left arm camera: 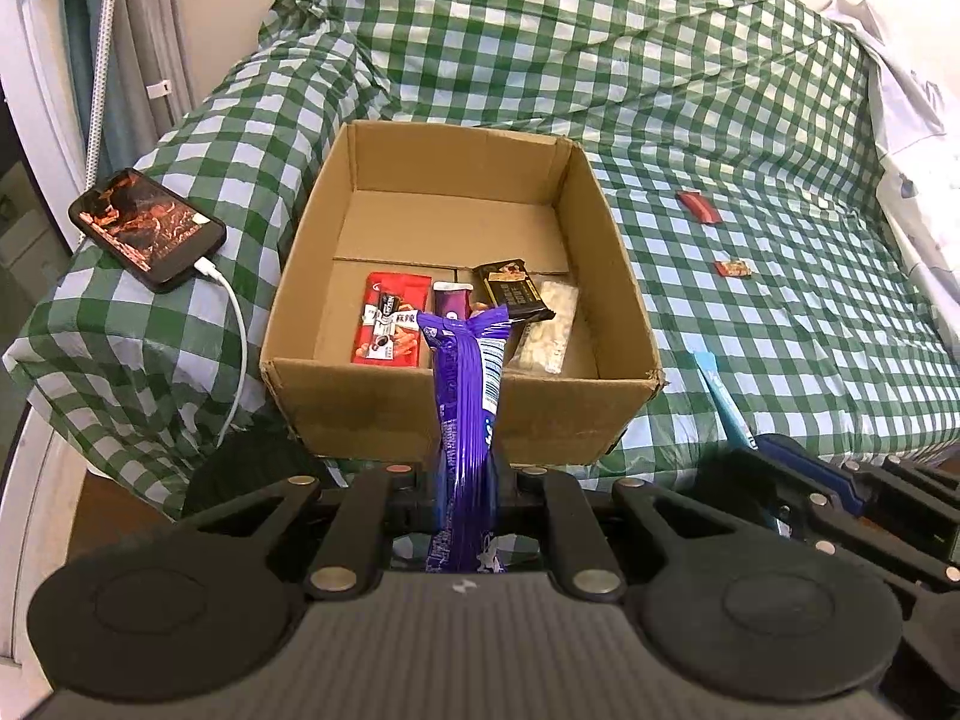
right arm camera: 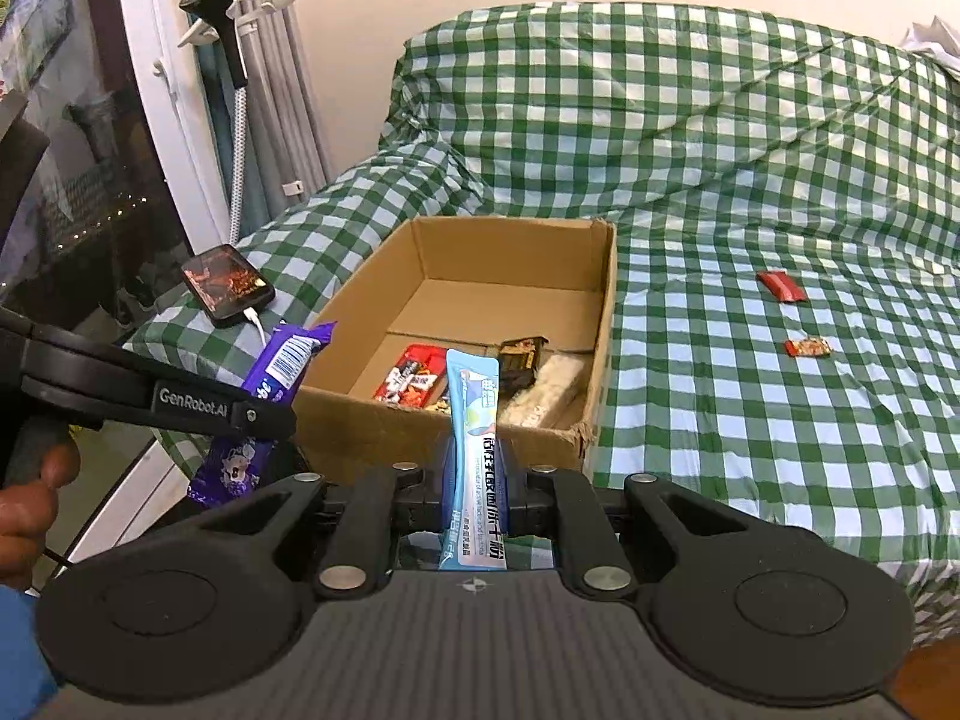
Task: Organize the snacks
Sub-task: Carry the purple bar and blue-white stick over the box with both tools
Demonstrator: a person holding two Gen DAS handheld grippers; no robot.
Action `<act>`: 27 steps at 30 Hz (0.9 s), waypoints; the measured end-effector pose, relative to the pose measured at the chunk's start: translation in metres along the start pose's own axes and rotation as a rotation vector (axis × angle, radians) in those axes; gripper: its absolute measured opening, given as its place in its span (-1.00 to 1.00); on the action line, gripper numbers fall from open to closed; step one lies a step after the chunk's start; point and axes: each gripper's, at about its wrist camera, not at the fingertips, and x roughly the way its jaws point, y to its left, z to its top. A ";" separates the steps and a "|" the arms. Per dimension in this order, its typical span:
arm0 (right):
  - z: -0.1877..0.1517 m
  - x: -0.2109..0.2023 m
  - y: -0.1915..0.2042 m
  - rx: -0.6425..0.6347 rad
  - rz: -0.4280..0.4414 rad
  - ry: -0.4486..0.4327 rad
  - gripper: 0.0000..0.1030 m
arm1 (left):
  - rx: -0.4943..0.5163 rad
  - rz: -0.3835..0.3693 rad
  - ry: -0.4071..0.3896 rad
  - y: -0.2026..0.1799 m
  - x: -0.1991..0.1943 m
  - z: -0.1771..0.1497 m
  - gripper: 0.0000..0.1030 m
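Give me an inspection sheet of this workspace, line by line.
Surface: green checked cloth over a bed.
Job's things: cardboard box holding several snack packets; two small red snacks loose on the cloth.
Clutter: phone, screen lit.
Grippers: left gripper shut on purple snack pack; right gripper shut on blue sachet.
Cables: white charging cable plugged into the phone.
Surroundings: grey curtain, wall.
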 end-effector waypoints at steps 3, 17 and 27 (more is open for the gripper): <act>-0.001 0.002 -0.001 0.004 -0.006 0.010 -0.73 | -0.002 -0.007 0.005 0.000 0.002 -0.001 -0.75; -0.001 0.013 0.004 -0.017 -0.001 0.057 -0.73 | -0.015 -0.017 0.033 0.006 0.013 -0.002 -0.75; -0.001 0.022 0.007 -0.023 0.001 0.093 -0.73 | -0.023 -0.020 0.063 0.007 0.023 -0.002 -0.75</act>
